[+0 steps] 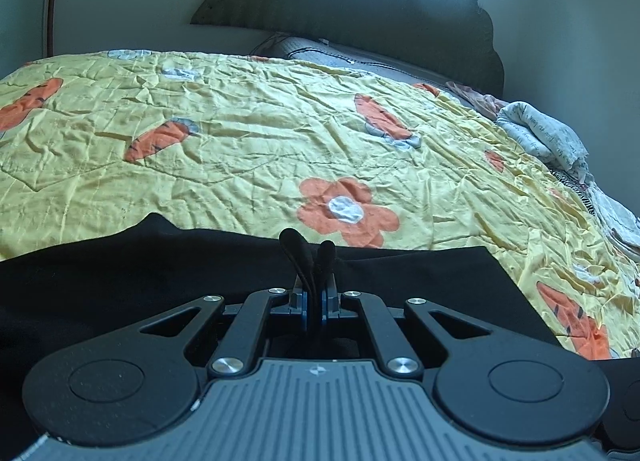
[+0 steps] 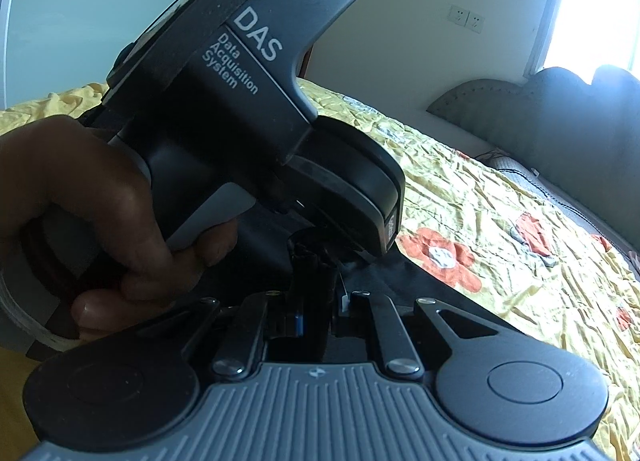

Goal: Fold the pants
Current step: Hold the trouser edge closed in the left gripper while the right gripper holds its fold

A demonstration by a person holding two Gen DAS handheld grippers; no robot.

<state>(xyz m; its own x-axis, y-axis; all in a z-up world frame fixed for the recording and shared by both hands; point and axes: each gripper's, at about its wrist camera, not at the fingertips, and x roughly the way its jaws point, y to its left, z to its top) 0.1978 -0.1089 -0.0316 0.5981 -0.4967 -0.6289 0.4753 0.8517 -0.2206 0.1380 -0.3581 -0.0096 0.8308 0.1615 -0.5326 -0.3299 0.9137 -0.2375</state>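
Note:
Black pants (image 1: 120, 281) lie spread across the near part of a yellow flowered bedspread (image 1: 240, 141). My left gripper (image 1: 310, 247) is shut, with a strip of the black cloth pinched between its fingers. In the right wrist view the left gripper's housing (image 2: 256, 101), held by a hand (image 2: 80, 201), fills the upper left, and its tip rests at a raised edge of the pants (image 2: 420, 293). Just below it, my right gripper (image 2: 316, 261) is shut on a bunch of the same black cloth, and a small white tag (image 2: 344, 299) hangs beside its fingers.
A dark padded headboard (image 1: 360, 13) and a grey pillow (image 1: 340, 57) stand at the far end of the bed. Crumpled light clothes (image 1: 540, 133) are piled along the right edge. The bedspread (image 2: 520, 241) stretches out wrinkled beyond the pants.

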